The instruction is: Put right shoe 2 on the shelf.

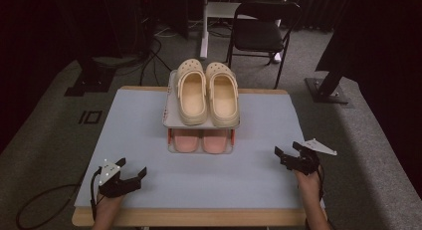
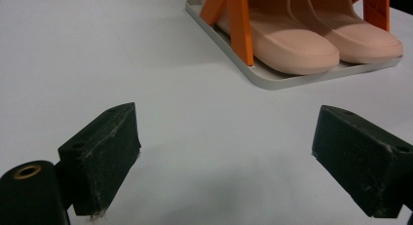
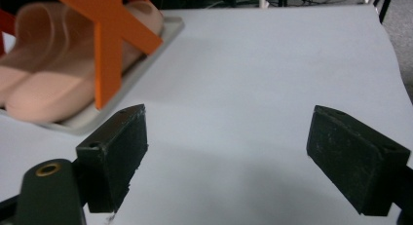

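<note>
We hold both tongs low over the table, empty. The left gripper has its jaws spread wide, and the right gripper also, with nothing between them. Between the two, farther ahead, stands the shoe rack: cream clogs on its top shelf, pink slippers on the bottom tray. We judge that no grasp has begun. The next move asks us to reach forward to one pair and close on a shoe edge.

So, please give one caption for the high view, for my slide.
Two open grippers, left gripper and right gripper, flank a two-tier shoe rack holding cream clogs.
</note>
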{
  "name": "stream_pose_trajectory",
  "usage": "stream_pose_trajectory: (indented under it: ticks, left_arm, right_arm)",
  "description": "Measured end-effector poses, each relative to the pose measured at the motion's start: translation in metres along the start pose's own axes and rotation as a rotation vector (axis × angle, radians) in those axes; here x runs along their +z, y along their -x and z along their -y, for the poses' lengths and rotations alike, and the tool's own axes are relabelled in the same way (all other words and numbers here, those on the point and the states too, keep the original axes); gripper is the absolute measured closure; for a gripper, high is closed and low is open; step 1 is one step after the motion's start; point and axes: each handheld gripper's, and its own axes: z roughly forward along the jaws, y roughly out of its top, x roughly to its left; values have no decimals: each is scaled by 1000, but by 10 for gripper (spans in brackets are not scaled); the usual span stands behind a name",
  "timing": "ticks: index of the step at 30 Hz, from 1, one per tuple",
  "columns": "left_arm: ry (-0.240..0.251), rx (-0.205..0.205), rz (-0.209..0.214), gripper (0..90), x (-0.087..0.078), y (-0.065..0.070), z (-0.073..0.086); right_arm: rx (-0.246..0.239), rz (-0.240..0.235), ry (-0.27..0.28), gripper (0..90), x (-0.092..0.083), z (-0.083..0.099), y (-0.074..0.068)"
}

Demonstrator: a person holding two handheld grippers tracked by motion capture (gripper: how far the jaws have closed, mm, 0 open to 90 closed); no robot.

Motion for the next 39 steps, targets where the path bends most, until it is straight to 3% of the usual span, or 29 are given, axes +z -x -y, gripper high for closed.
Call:
stream_pose_trajectory:
  ticks: [6, 18, 30, 35, 39]
  left_arm:
    - [-1, -1, -1, 99, 0, 0, 0]
    - [-2, 0, -1, 99, 0, 0, 0]
    - [3, -2, -7, 100, -3, -2, 0]
    - [1, -4, -11, 100, -3, -2, 1]
    - [-4, -1, -16, 100, -2, -1, 1]
  right_arm:
    - [-5, 2, -35, 138, 0, 14, 3]
    - [4, 14, -53, 137, -6, 29, 4]
    - [-22, 81, -25, 136, -13, 38, 3]
    - [-45, 147, -13, 136, -21, 47, 4]
    - [-44, 159, -9, 136, -25, 49, 5]
